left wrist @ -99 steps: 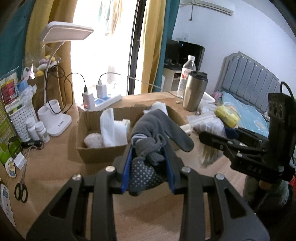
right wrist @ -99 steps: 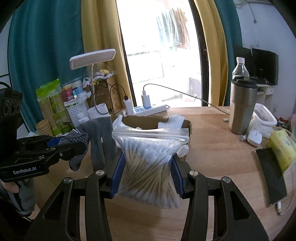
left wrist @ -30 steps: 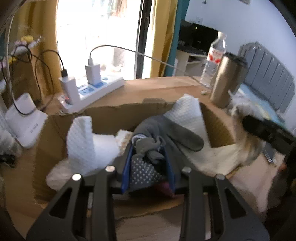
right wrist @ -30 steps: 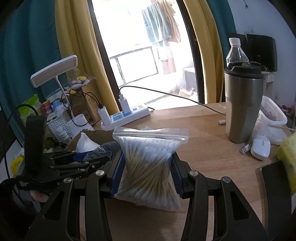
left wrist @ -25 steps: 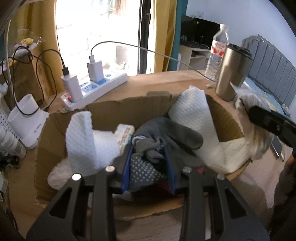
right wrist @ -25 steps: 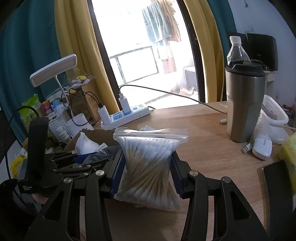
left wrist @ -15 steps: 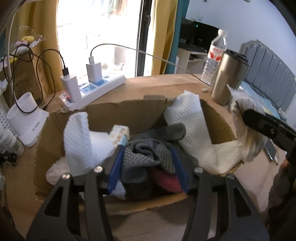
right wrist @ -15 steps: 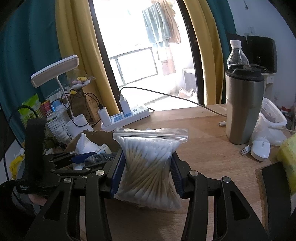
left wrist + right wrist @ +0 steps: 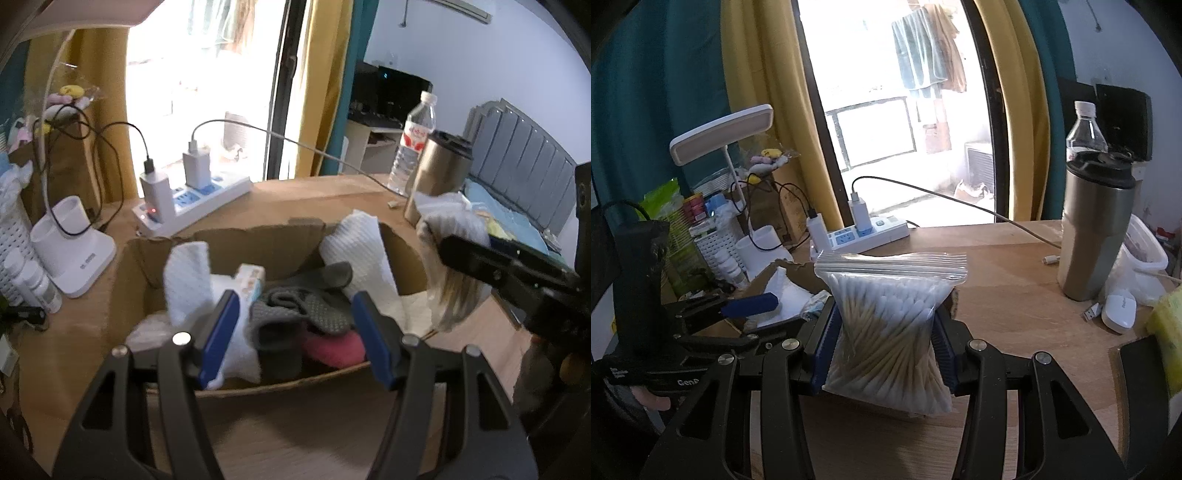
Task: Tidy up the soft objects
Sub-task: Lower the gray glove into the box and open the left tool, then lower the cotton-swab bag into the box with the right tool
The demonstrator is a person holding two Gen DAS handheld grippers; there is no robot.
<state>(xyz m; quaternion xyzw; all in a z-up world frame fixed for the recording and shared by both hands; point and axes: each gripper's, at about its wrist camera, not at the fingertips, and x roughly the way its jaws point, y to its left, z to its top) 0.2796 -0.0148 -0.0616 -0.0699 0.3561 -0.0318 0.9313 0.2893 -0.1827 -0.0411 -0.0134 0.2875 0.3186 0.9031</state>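
Note:
A grey dotted glove (image 9: 303,308) lies in the cardboard box (image 9: 280,236), on a pink cloth (image 9: 334,347) and between white towels (image 9: 186,280). My left gripper (image 9: 299,336) hangs over the box's near edge. Its jaws are opening, and the blue pads stand clear of the glove on both sides. My right gripper (image 9: 882,345) is shut on a clear zip bag of cotton swabs (image 9: 890,325), held above the wooden table to the right of the box. In the right wrist view the left gripper (image 9: 750,314) reaches over the box (image 9: 783,273).
A white power strip (image 9: 192,203) with chargers lies behind the box. A lamp base (image 9: 74,251) and small bottles (image 9: 29,277) stand on the left. A steel tumbler (image 9: 1097,229), water bottle (image 9: 1086,125), white mouse (image 9: 1119,310) and phone (image 9: 1145,373) are on the right.
The left gripper, which held the grey glove over the box, has opened its jaws. The glove now lies in the box. The right gripper still holds the swab bag.

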